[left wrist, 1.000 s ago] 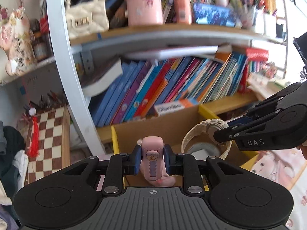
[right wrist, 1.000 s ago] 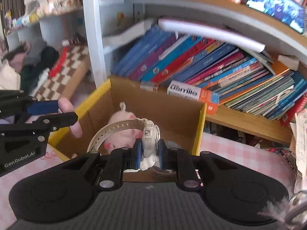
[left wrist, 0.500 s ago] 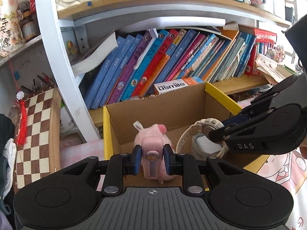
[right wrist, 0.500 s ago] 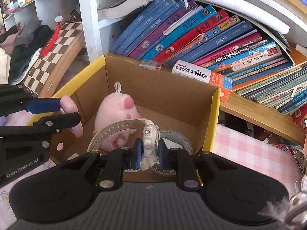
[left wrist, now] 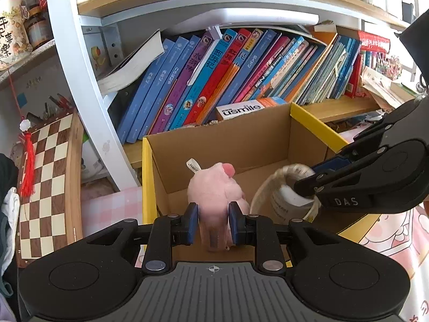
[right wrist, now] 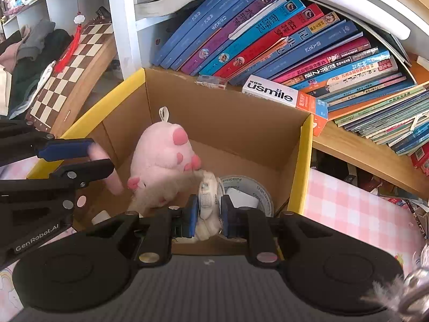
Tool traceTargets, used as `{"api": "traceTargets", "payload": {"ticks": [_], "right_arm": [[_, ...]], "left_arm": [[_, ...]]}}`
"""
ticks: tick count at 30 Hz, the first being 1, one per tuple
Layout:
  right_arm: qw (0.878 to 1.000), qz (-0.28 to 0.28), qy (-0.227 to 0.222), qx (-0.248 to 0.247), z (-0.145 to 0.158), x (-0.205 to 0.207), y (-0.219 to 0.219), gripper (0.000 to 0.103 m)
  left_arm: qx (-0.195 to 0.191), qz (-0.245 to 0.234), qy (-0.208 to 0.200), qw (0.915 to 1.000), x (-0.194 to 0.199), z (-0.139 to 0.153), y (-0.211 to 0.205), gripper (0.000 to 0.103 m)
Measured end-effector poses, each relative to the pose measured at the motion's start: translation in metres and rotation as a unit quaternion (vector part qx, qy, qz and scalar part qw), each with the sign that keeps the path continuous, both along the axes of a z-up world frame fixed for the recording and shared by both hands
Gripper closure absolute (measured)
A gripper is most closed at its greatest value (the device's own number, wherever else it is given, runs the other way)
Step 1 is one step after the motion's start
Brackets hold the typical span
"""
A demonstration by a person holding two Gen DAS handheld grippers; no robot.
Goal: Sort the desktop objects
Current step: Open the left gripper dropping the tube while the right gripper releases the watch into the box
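Cardboard box (right wrist: 222,112): open from above only
Its floor is crowded by plush pig (right wrist: 161,161) and tape roll (right wrist: 249,190); leaning books (right wrist: 268,40) overhang its back wall.

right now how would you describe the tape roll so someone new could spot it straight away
Start at the open cardboard box with yellow top edges standing in front of the bookshelf. On its floor, toward the right wall, the grey tape roll lies flat beside the pink plush pig. It is the only ring-shaped, printed grey thing in there, partly hidden behind the cream watch held in the right claw.
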State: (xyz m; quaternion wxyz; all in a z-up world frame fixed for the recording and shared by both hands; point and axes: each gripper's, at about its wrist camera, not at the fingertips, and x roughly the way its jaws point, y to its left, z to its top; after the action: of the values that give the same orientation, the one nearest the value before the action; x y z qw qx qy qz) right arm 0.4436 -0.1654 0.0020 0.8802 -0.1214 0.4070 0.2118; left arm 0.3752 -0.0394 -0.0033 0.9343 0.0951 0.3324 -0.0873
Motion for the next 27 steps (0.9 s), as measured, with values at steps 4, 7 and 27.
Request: {"api": "traceTargets", "payload": {"ticks": [4, 7, 27], "right_arm": [[1.000, -0.001, -0.028, -0.006, 0.008, -0.007, 0.003, 0.061], [0.999, -0.005, -0.033, -0.001, 0.014, -0.011, 0.002, 0.060], [0.996, -0.039, -0.074, 0.034, 0.048, -0.109, -0.005, 0.024]], "left_arm": [[-0.009, 0.003, -0.002, 1.0000, -0.001, 0.005, 0.001, 0.071], [-0.011, -0.001, -0.015, 0.9998, -0.007, 0.010, 0.001, 0.055], [-0.036, 0.010, -0.101, 0.9941, -0.111, 0.048, 0.019, 0.020]]}}
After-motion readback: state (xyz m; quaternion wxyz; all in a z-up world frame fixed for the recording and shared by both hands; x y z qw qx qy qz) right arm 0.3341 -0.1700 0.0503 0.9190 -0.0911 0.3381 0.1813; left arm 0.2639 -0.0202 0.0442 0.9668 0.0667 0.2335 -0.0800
